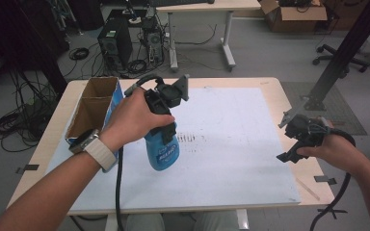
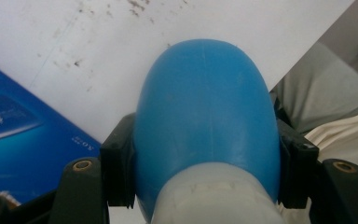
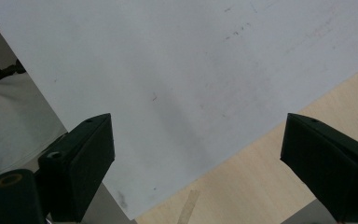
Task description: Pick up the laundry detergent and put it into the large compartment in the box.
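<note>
My jaws are black on both sides. Between the left ones sits a bright blue bottle (image 2: 205, 116) with a pale whitish cap end, and white lettering on its blue label. The box (image 1: 92, 108) beside it is plain brown cardboard inside, deep blue outside with small white print. The surface (image 3: 270, 186) is light wood, covered by a white sheet (image 1: 231, 144) flecked with small dark smudges. A whitish watch strap (image 1: 101, 153) wraps my left wrist. My cables are black.
</note>
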{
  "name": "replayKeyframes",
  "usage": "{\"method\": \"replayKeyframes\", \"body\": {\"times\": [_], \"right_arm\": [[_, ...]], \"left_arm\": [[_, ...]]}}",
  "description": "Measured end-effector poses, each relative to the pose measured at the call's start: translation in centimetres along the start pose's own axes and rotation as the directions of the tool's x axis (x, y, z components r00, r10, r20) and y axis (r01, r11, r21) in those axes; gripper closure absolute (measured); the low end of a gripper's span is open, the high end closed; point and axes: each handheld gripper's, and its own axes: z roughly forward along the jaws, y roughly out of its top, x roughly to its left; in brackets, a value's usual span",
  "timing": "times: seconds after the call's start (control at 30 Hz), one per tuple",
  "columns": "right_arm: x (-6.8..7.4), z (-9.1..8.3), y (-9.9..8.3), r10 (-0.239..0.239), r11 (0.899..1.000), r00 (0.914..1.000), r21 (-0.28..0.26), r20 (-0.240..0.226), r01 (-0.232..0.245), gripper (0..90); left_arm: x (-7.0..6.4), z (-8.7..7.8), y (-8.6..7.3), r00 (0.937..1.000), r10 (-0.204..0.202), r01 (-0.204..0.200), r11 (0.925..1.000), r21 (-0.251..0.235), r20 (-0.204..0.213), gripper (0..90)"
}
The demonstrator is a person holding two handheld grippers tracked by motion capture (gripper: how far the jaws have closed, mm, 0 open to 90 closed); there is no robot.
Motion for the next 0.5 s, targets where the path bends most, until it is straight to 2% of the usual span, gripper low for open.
{"method": "replayKeyframes", "body": {"times": [0.07, 0.1, 0.23, 0.3, 0.33, 0.4, 0.5], "right_arm": [[-0.1, 0.0, 0.1, -0.002, 1.000, 1.0000, 0.002, 0.004, 0.002, 9.7], [-0.1, 0.0, 0.1, -0.002, 1.000, 1.0000, 0.002, 0.004, 0.002, 9.7], [-0.2, -0.1, 0.1, -0.003, 1.000, 1.0000, -0.002, 0.003, 0.003, 9.7], [-0.3, -0.1, 0.1, -0.002, 1.000, 1.0000, -0.003, 0.000, 0.002, 9.7], [-0.3, 0.0, 0.0, -0.001, 1.000, 1.0000, 0.001, 0.000, 0.001, 9.6], [-0.3, 0.0, -0.1, -0.001, 1.000, 1.0000, 0.001, -0.002, 0.001, 9.6], [-0.4, 0.1, -0.1, 0.002, 1.000, 1.0000, 0.004, -0.002, -0.002, 9.6]], "left_arm": [[0.7, -1.1, -0.3, 0.9991, -0.042, 0.042, 0.9991, 0.002, -0.009, 37.5], [0.7, -1.1, -0.3, 0.9991, -0.042, 0.042, 0.9991, 0.002, -0.009, 37.5], [2.0, -3.1, -0.8, 0.9942, -0.106, 0.106, 0.9943, -0.006, -0.018, 37.5], [2.9, -4.4, -1.2, 0.9878, -0.155, 0.155, 0.9875, -0.028, -0.014, 37.5], [3.8, -5.5, -1.4, 0.9832, -0.182, 0.181, 0.9831, -0.028, -0.016, 37.5], [4.1, -5.8, -1.5, 0.9812, -0.192, 0.191, 0.9811, -0.028, -0.021, 37.5], [5.3, -7.2, -1.7, 0.9704, -0.239, 0.238, 0.9709, -0.028, -0.037, 37.5]]}}
